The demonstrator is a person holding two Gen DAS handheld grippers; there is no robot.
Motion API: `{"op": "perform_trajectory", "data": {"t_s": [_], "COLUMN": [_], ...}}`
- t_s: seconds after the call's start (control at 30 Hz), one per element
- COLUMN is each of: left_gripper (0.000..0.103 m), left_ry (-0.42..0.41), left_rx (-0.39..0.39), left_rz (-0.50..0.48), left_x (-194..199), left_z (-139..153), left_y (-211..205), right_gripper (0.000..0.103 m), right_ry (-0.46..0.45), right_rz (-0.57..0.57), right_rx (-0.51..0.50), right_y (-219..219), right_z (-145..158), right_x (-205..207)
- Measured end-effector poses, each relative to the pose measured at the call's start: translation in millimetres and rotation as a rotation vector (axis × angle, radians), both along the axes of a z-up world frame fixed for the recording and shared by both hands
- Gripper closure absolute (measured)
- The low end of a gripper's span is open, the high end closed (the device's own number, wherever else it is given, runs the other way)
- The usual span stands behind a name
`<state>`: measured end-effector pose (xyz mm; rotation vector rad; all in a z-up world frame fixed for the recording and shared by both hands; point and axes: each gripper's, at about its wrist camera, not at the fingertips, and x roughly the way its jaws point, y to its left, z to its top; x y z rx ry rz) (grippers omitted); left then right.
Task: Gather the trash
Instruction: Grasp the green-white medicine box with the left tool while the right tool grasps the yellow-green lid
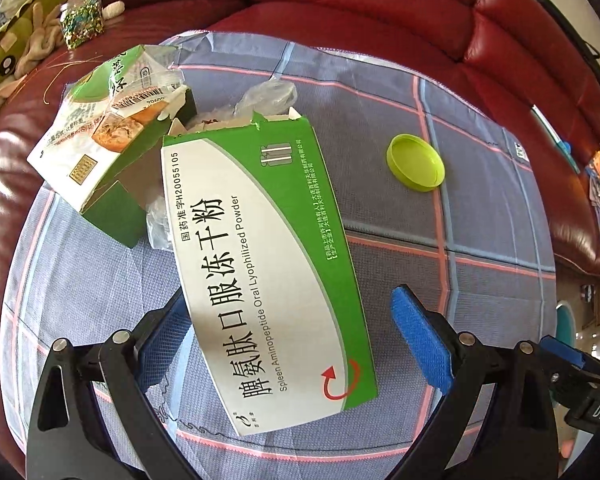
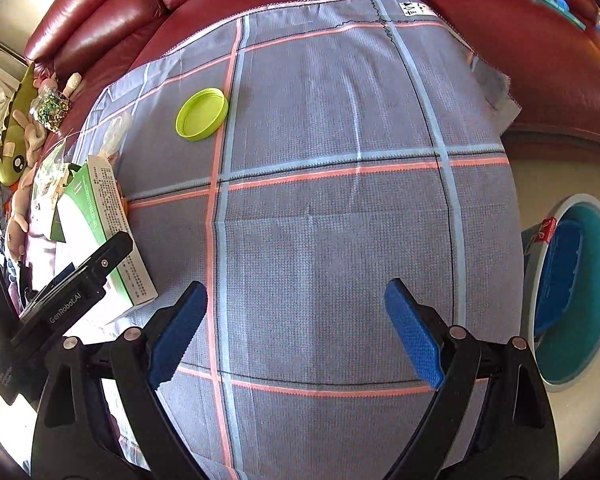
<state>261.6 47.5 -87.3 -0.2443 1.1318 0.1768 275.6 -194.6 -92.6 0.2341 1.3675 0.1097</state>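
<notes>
We see the left claw (image 1: 290,334) spread wide around the near end of the green box (image 1: 260,264), pads not pressing. The right claw (image 2: 296,332) stands spread and empty beside the box. The lid (image 1: 416,162) lies beyond the box on the cloth (image 2: 340,220).

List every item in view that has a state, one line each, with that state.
Medicine box: lying flat, far end torn open, between the open left tool's pads.
Snack carton: torn open, tipped on its side.
Green lid: off any container, rim up, alone on the cloth.
Left tool: open, straddling the medicine box.
Right tool: open, nothing between its pads.
Bin: open, uncovered, on the floor beside the sofa.
</notes>
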Motion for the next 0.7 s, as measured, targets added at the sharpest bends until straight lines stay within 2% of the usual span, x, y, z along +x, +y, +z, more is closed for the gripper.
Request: {"op": "perform_trajectory", "data": {"t_s": [0.07, 0.13, 0.2, 0.33, 0.43, 0.57, 0.7], "left_gripper": [0.009, 0.026, 0.028, 0.029, 0.029, 0.029, 0.028], "left_ry": [0.007, 0.006, -0.014, -0.067, -0.11, -0.148, -0.167], "left_rx": [0.018, 0.015, 0.02, -0.019, -0.02, -0.028, -0.037], "left_rz": [-0.001, -0.016, -0.035, -0.099, -0.161, -0.207, -0.212], "left_x": [4, 5, 2, -12, -19, -19, -15], "left_z": [-4, -7, -3, 16, 36, 56, 66], "left_y": [-1, 0, 2, 7, 11, 25, 45], "right_gripper": [0.017, 0.017, 0.017, 0.017, 0.018, 0.024, 0.038], "right_ry": [-0.004, -0.007, -0.01, -0.02, -0.028, -0.051, -0.061], "right_rz": [0.0, -0.001, 0.002, 0.04, 0.075, 0.12, 0.159], "right_rx": [-0.007, -0.012, -0.018, -0.03, -0.037, -0.049, -0.069], "right_y": [0, 1, 5, 23, 42, 69, 92], "right_z": [0, 0, 1, 3, 5, 5, -2], "right_x": [7, 14, 20, 35, 52, 79, 106]}}
